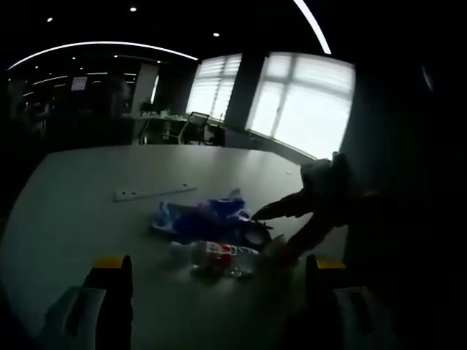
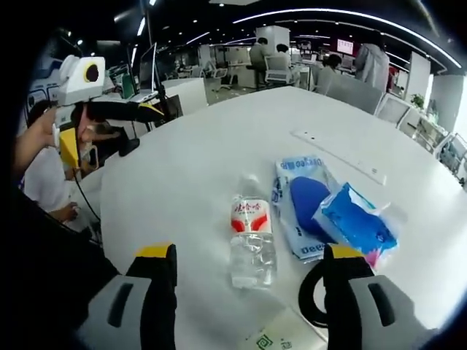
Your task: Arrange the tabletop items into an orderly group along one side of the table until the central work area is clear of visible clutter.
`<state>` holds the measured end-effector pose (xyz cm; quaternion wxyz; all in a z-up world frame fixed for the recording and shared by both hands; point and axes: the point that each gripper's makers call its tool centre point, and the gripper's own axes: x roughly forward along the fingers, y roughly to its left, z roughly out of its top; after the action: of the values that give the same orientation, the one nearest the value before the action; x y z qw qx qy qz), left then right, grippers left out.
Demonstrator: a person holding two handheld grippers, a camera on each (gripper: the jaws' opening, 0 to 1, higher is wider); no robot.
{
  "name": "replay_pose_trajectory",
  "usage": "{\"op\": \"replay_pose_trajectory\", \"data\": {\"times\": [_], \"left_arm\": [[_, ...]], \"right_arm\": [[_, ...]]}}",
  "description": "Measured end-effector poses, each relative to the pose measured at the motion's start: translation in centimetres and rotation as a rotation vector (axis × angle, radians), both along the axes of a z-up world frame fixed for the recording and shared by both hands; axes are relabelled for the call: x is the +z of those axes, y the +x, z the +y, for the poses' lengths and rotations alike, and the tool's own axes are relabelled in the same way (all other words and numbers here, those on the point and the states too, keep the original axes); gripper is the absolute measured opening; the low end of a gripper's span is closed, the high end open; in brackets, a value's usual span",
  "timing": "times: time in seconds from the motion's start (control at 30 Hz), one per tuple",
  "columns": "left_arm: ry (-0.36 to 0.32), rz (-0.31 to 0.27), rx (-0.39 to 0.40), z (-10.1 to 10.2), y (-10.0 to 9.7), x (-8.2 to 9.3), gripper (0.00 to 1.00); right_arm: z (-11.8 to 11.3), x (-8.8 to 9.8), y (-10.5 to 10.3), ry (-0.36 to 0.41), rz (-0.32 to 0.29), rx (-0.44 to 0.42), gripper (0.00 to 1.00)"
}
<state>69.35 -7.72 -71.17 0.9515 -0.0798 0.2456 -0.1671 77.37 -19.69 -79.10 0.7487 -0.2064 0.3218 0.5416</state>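
Clear plastic water bottle and blue plastic packets at my 12 o'clock, mid-table. Nothing grouped yet. Both my jaw pairs apart, empty.

white table, water bottle, blue packets

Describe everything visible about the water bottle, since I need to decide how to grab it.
The water bottle is clear plastic with a red and white label around its upper part and looks mostly empty. It lies on its side on the white table, cap pointing away from the right gripper, whose open jaws flank its base without touching. It lies just left of the blue packets; whether they touch is unclear. In the dim left gripper view it lies in front of the packets.
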Motion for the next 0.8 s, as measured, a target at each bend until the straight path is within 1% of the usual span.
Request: {"op": "replay_pose_trajectory", "data": {"times": [0.1,0.33,0.43,0.67,0.8], "left_arm": [[-0.001,0.002,0.000,0.1,0.1,-0.1,0.97],[-0.002,0.003,0.004,0.6,0.4,-0.3,0.96],[-0.003,0.002,0.007,0.7,0.4,-0.2,0.96],[0.002,0.002,0.008,1.0,0.2,-0.3,0.94],[-0.004,0.001,0.002,1.1,0.0,-0.3,0.93]], "right_arm": [[0.7,-0.3,0.2,0.005,0.007,-0.001,0.78],[1.7,-1.2,0.5,-0.018,0.006,0.012,0.75],[2.1,-1.8,0.7,-0.024,0.009,0.014,0.74],[2.6,-3.3,0.6,-0.064,0.000,0.034,0.69],[3.1,-4.2,0.7,-0.086,-0.004,0.041,0.65]]}}
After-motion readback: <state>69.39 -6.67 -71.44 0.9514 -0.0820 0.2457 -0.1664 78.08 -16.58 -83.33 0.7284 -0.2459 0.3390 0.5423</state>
